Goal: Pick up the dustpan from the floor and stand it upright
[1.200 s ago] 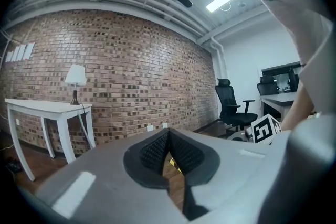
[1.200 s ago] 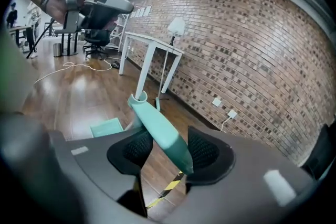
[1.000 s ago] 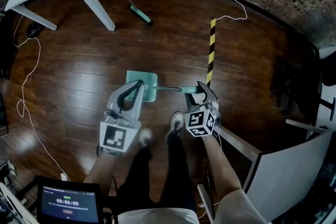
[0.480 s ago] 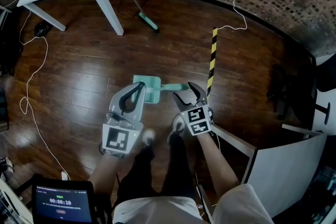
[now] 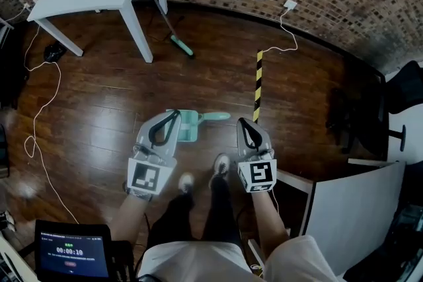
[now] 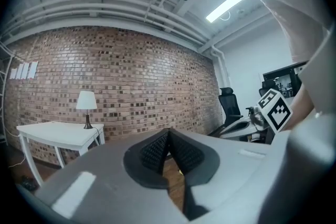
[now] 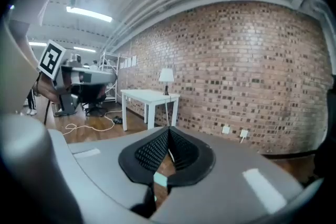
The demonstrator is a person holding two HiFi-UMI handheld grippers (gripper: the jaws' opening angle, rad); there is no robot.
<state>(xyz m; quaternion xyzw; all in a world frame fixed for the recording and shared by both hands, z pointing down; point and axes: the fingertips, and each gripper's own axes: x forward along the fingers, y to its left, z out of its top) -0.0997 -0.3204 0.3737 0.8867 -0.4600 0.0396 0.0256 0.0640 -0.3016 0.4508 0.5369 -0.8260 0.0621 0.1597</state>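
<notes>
Currently left gripper and right gripper (jaws just closing) are hanging closed, empty; dustpan below, seemingly light and stiff, is offering its handle.

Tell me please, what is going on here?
A person stands holding a gripper in each hand above a teal dustpan, which appears to lie flat on the wooden floor in front of them. The left gripper is shut and empty. The right gripper has just closed its jaws with nothing between them. Neither touches the dustpan.
</notes>
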